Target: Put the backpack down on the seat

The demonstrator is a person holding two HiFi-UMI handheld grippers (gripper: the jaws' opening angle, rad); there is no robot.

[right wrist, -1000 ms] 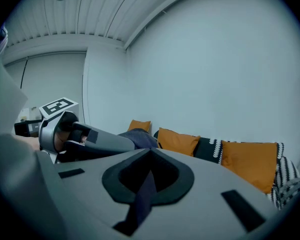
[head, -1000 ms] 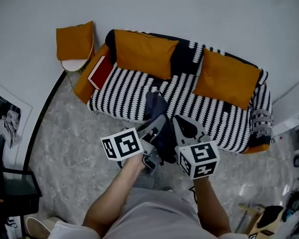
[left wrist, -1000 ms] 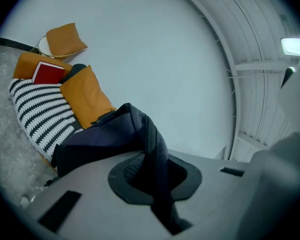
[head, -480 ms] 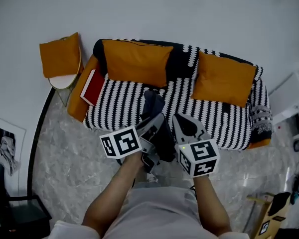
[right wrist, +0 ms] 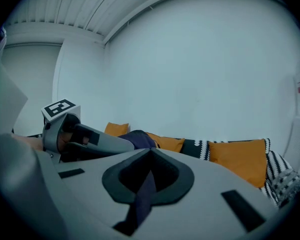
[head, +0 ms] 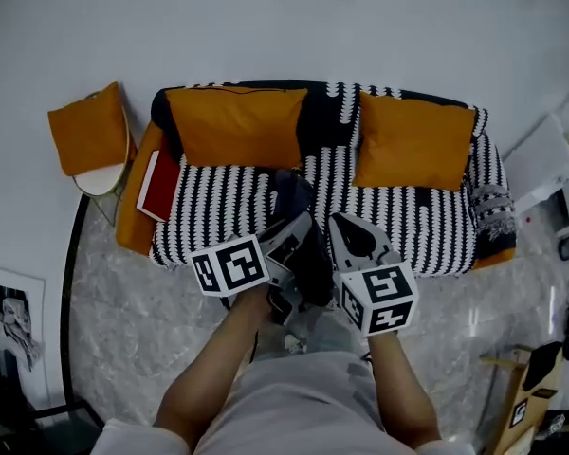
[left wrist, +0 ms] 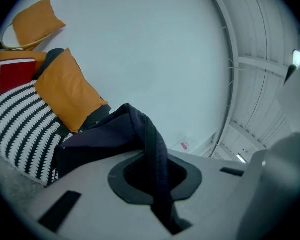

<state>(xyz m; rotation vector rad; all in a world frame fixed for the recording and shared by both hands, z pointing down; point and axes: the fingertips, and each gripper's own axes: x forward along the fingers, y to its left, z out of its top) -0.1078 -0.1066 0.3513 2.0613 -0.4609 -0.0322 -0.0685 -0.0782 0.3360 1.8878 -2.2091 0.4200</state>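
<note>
A dark navy backpack [head: 301, 238] hangs between my two grippers, in front of and just over the front edge of the striped sofa seat [head: 218, 218]. In the left gripper view a backpack strap [left wrist: 156, 159] runs through the notch between the jaws; my left gripper [left wrist: 156, 180] is shut on it, and the bag's body [left wrist: 102, 140] hangs past it. My right gripper [right wrist: 146, 184] is shut on another navy strap [right wrist: 144, 194]. In the head view the left gripper [head: 286, 240] and right gripper [head: 353, 242] sit side by side.
Two orange cushions [head: 237, 124] [head: 412, 144] lean on the sofa back. A red book [head: 158, 184] lies at the sofa's left end. A side table with another orange cushion [head: 85, 131] stands left. A framed picture [head: 5, 330] and clutter [head: 541, 387] border the marble floor.
The sofa now lies squarer and lower-left in the head view, so the person has shifted relative to it. Both grippers keep hold of the backpack as before.
</note>
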